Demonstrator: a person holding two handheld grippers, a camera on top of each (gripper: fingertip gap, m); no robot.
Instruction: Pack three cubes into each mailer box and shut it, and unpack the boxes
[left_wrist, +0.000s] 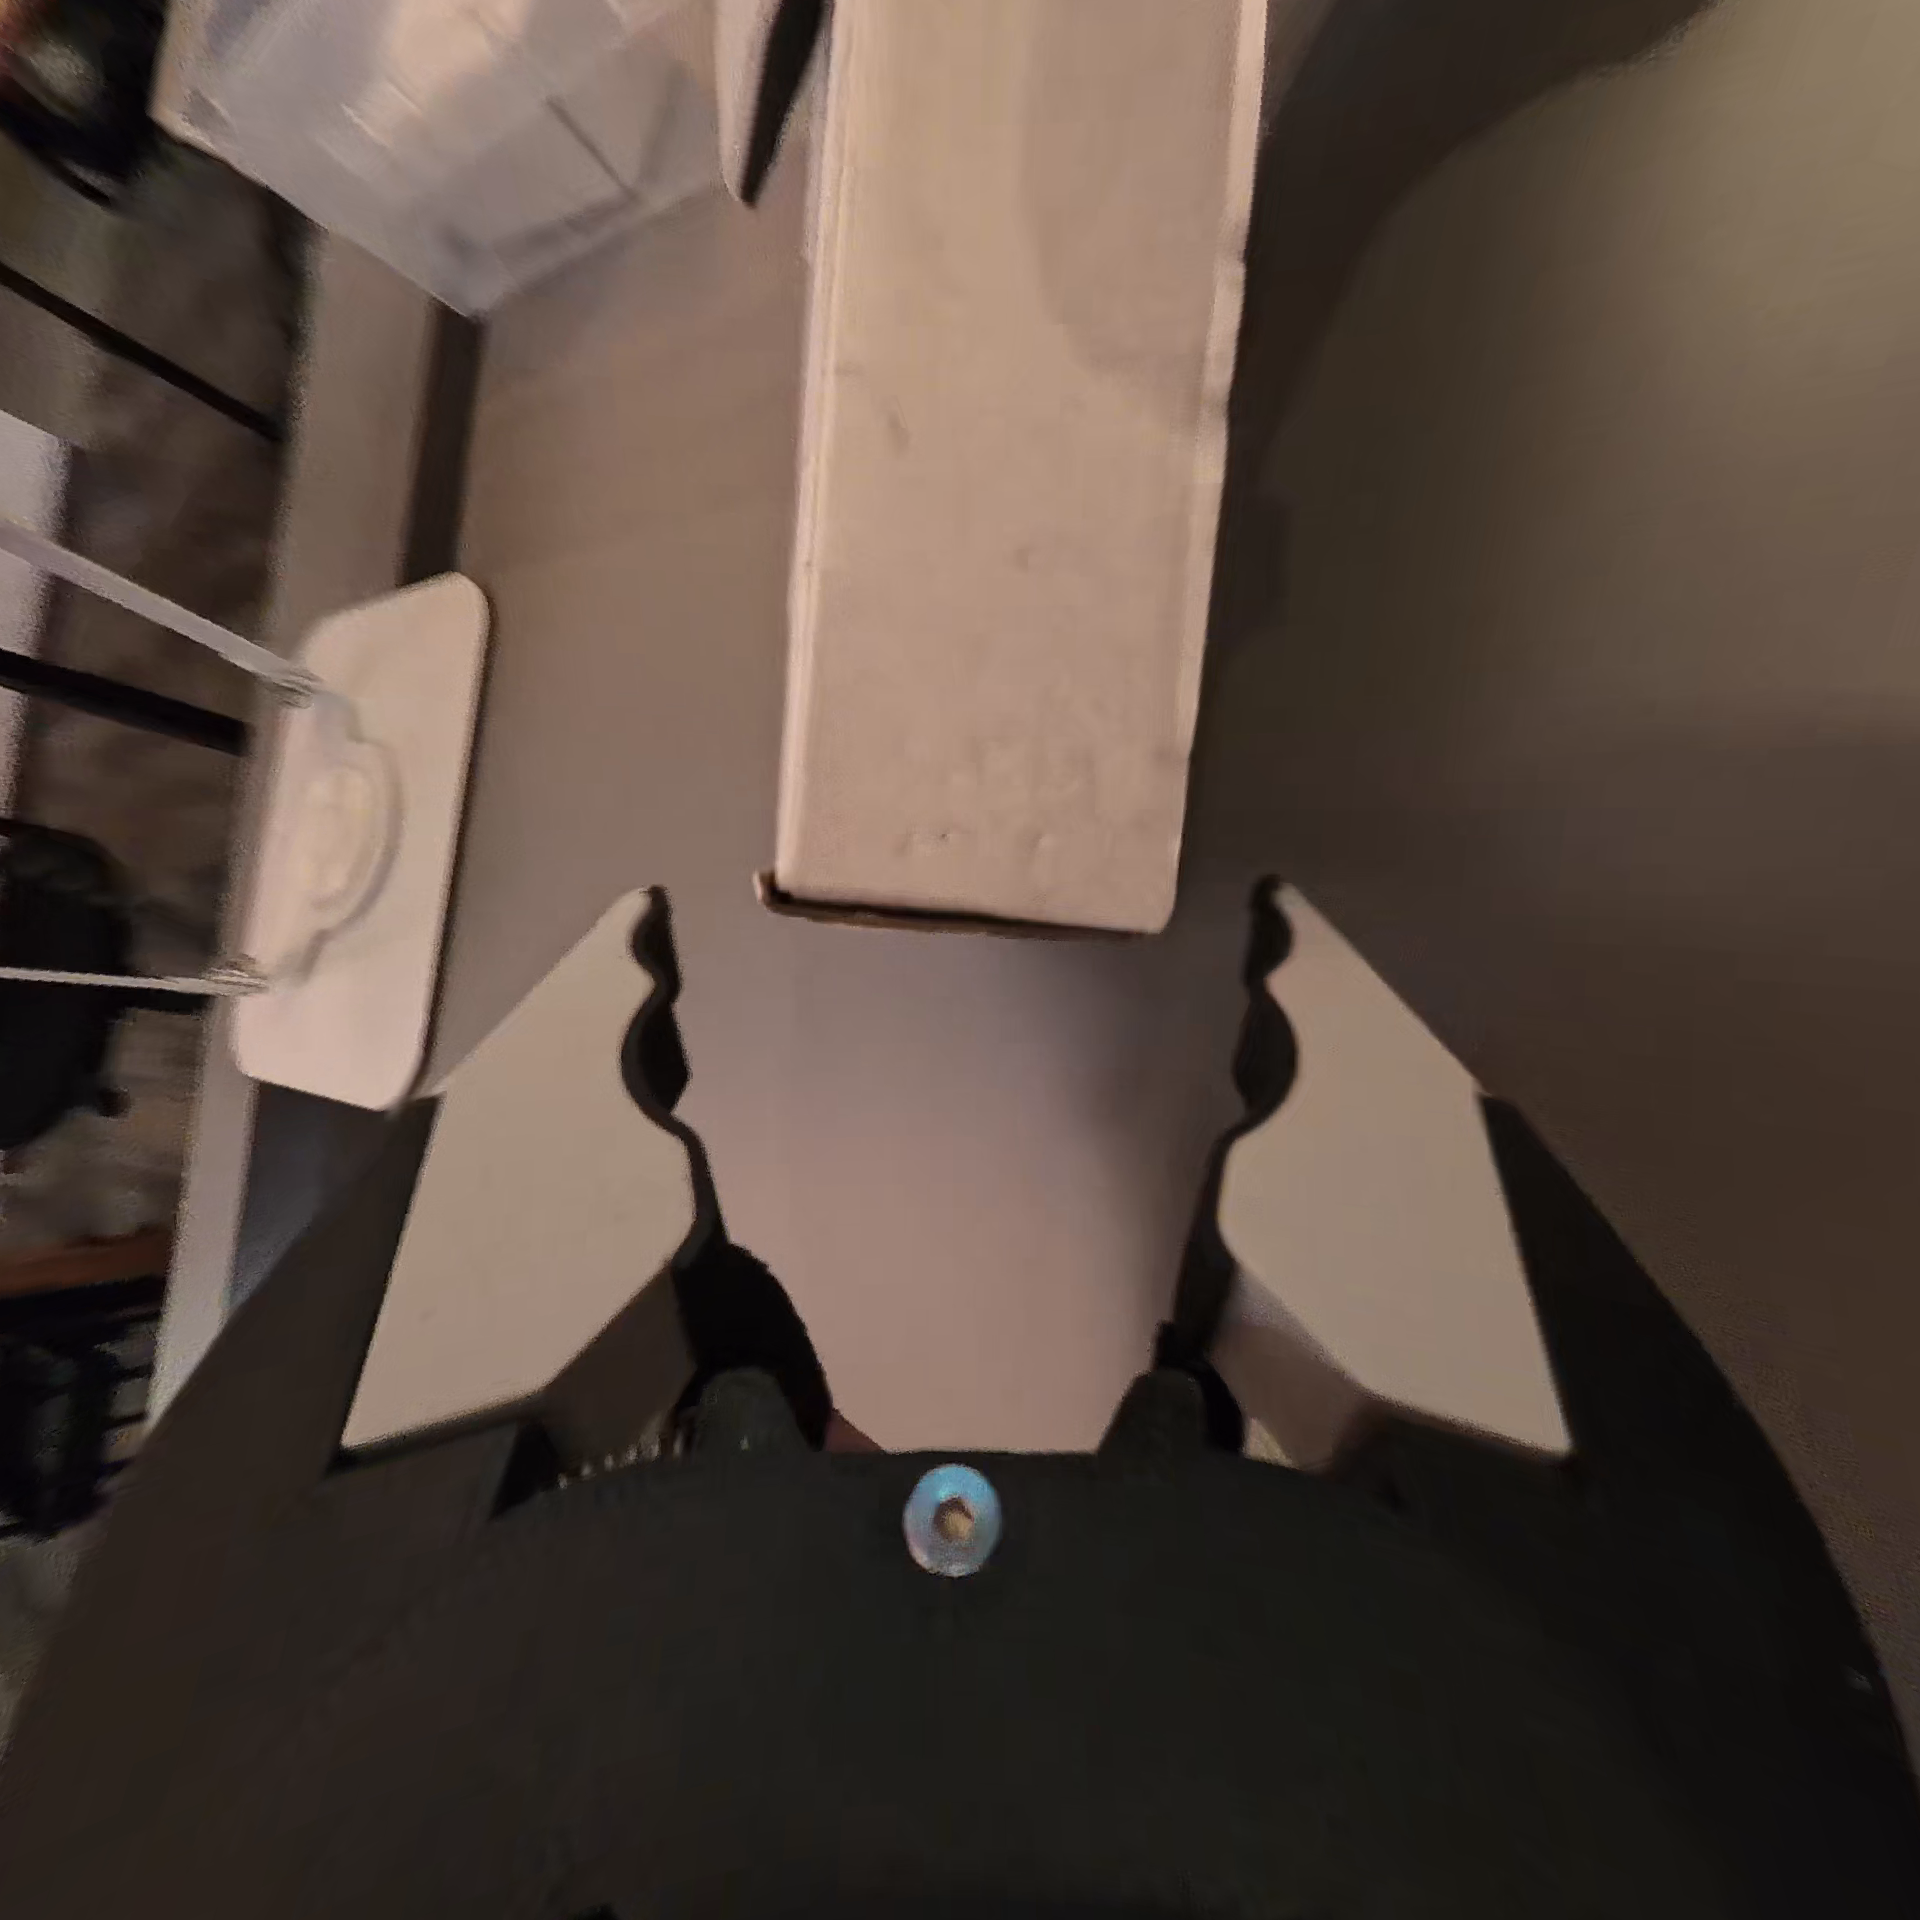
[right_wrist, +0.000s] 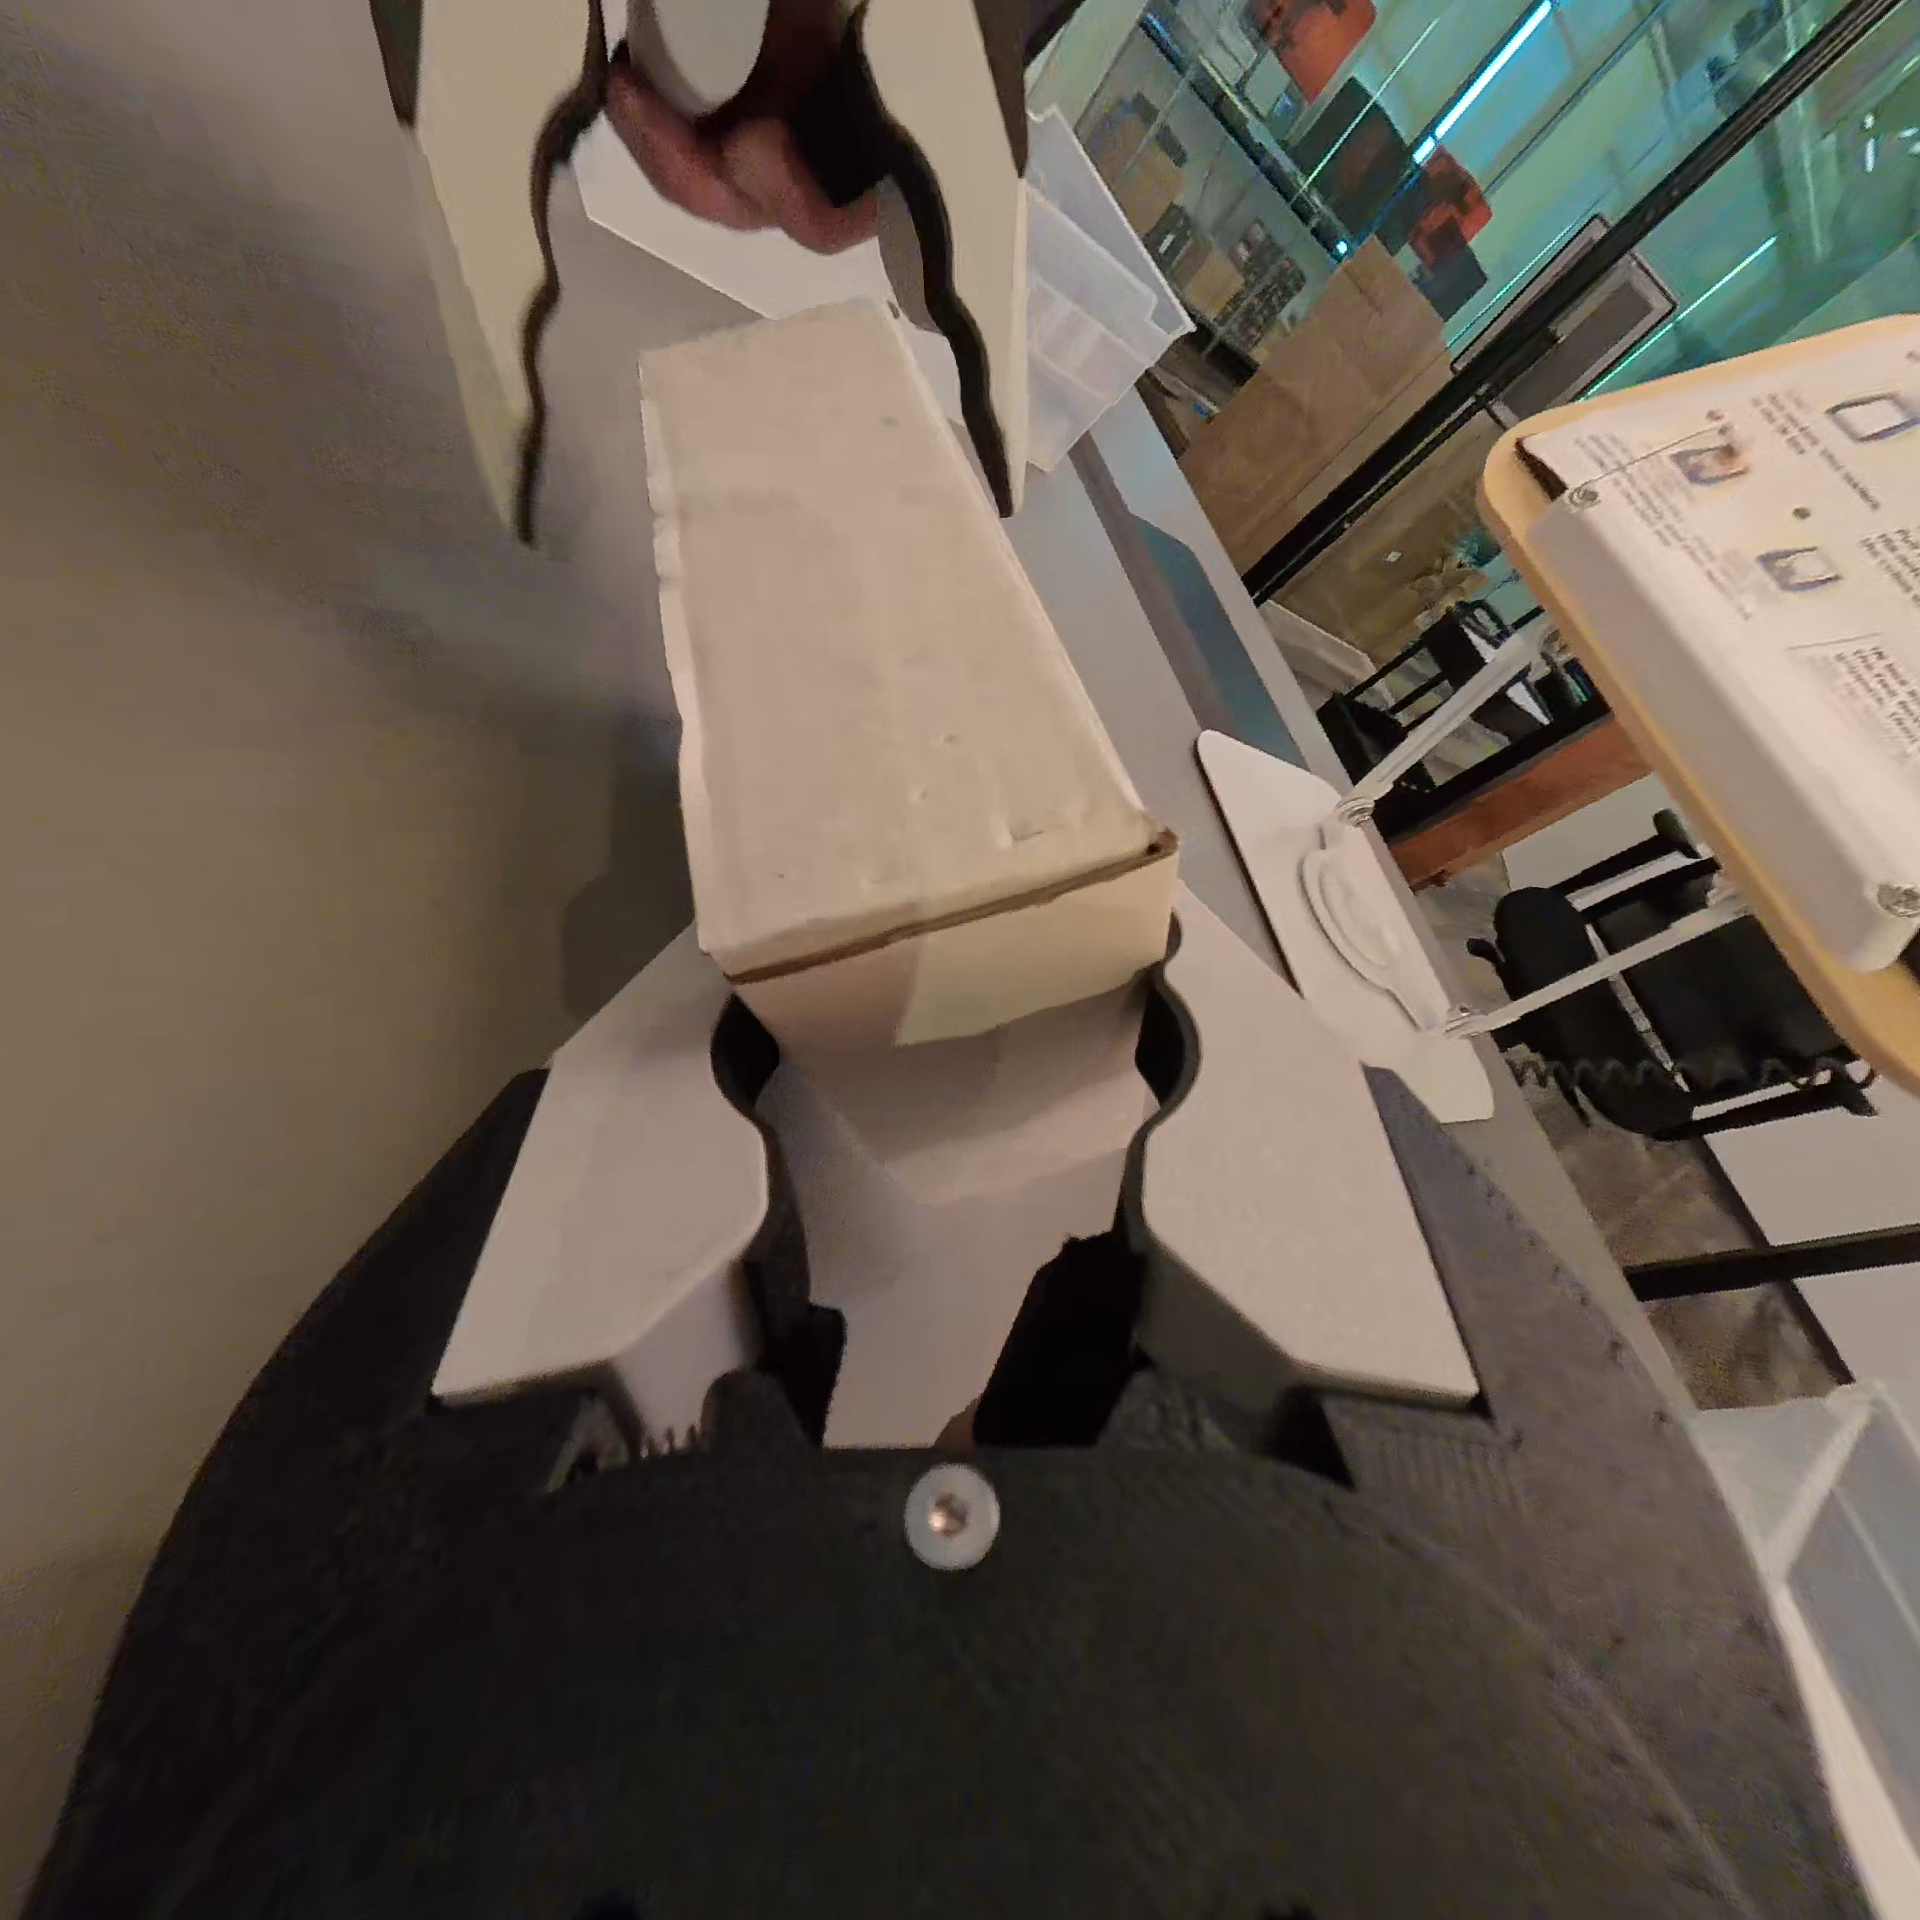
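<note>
white cardboard fills the middle of both views: a long mailer box, lid down, lying on the grey table. its far end runs out of the top of the left wrist view, and no cube shows anywhere, so what sits inside the box cannot be told.

right gripper has the near end of the box between its fingers, clamped on the end panel with the wavy pads touching both sides. a pale strip of tape crosses that end face.

left gripper hangs just short of the other end of the box, fingers spread wide, nothing between them, not touching the cardboard. in the right wrist view the same gripper shows at the far end, its top cut off by the frame, with part of a hand behind it, blurred.

off to the side a flat white stand base sits near the table edge, thin clear rods rising from it. a board with printed sheets hangs over that side, its writing too small to follow. a clear plastic bin stands beyond the box, smeared by motion. past the table edge, a dark chair and glass walls, all hazy.
</note>
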